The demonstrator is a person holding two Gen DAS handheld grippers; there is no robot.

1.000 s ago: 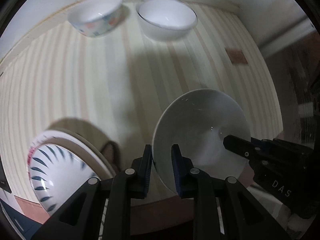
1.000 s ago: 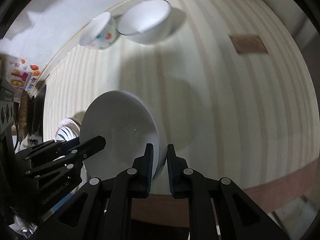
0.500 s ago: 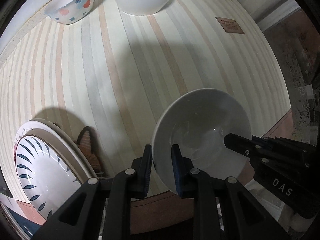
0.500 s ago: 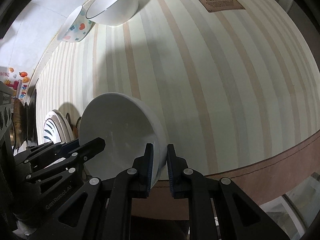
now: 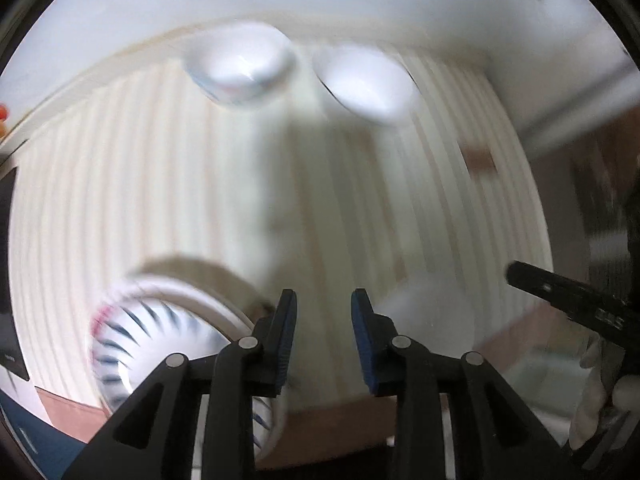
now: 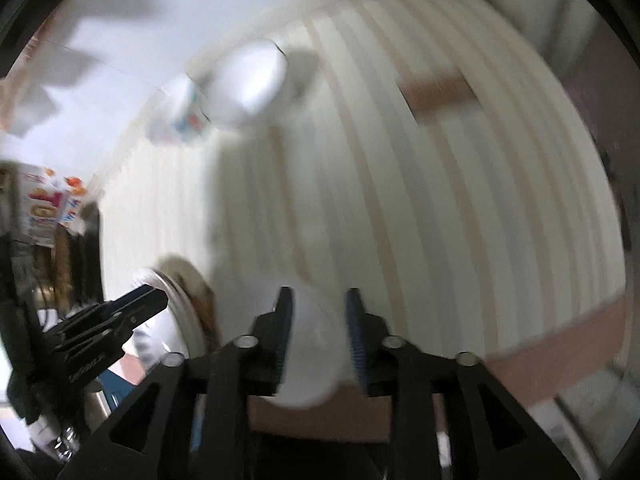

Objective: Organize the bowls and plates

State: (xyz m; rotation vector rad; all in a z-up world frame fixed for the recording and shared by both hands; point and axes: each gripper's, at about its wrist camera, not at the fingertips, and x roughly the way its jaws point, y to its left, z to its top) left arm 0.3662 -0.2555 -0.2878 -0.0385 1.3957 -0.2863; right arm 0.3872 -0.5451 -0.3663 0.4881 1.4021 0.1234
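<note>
Both my tools gape empty, left tool (image 5: 323,334) and right tool (image 6: 316,336), the white bowl (image 6: 308,360) sitting on the counter (image 5: 200,200) at six o'clock between my right jaws, hard, slick and breakable I judge, best pinched at its rim.

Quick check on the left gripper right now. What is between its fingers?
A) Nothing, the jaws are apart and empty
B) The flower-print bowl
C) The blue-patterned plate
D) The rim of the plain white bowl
A: the left gripper stands open with only striped cloth showing in the gap, and the blurred white bowl lies off to its right, unheld.
</note>
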